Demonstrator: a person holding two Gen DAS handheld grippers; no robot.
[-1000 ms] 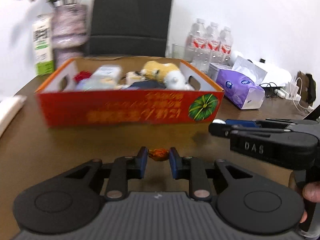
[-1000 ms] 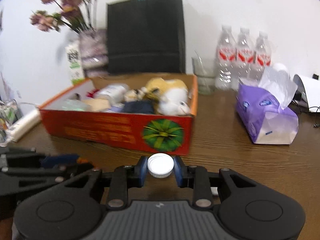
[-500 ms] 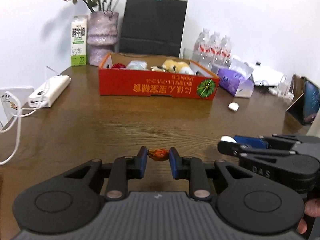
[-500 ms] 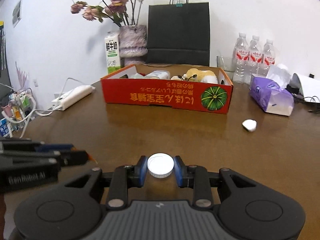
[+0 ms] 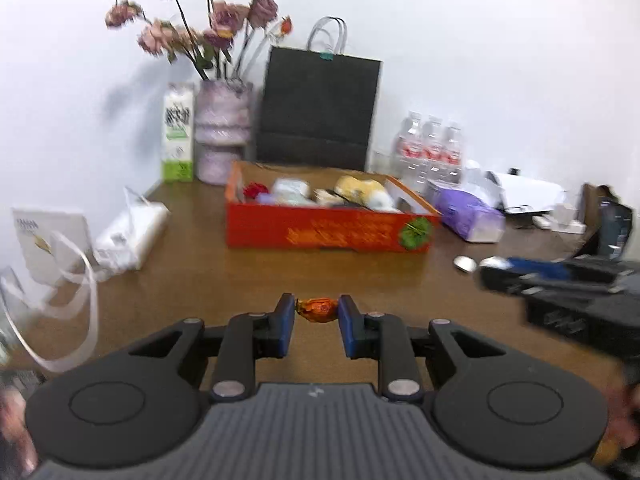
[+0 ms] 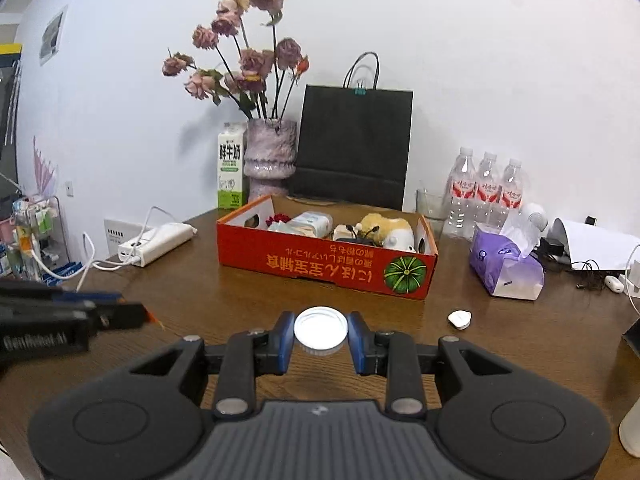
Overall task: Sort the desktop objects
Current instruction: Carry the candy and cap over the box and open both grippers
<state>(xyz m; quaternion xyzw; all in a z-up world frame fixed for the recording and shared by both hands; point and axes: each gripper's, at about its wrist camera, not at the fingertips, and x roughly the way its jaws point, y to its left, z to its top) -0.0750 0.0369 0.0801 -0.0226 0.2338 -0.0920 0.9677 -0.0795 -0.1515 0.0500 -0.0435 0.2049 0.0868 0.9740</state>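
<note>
Left gripper [image 5: 317, 311] fingers clamp a small orange foil-wrapped candy [image 5: 317, 310] above the brown wooden table [image 5: 200, 280]. Right gripper [image 6: 320, 330] fingers clamp a white round plastic bottle cap [image 6: 320, 329]. Red cardboard box [image 6: 326, 265] at 12 o'clock. Only the right view shows the cap clearly; only the left shows the candy.

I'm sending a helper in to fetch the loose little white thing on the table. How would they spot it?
Find the red cardboard box in the middle of the brown table. Off its pumpkin-printed corner, toward the purple tissue pack, a small white lump lies alone on bare wood. Unlike the white bottle cap, no gripper holds it.
</note>
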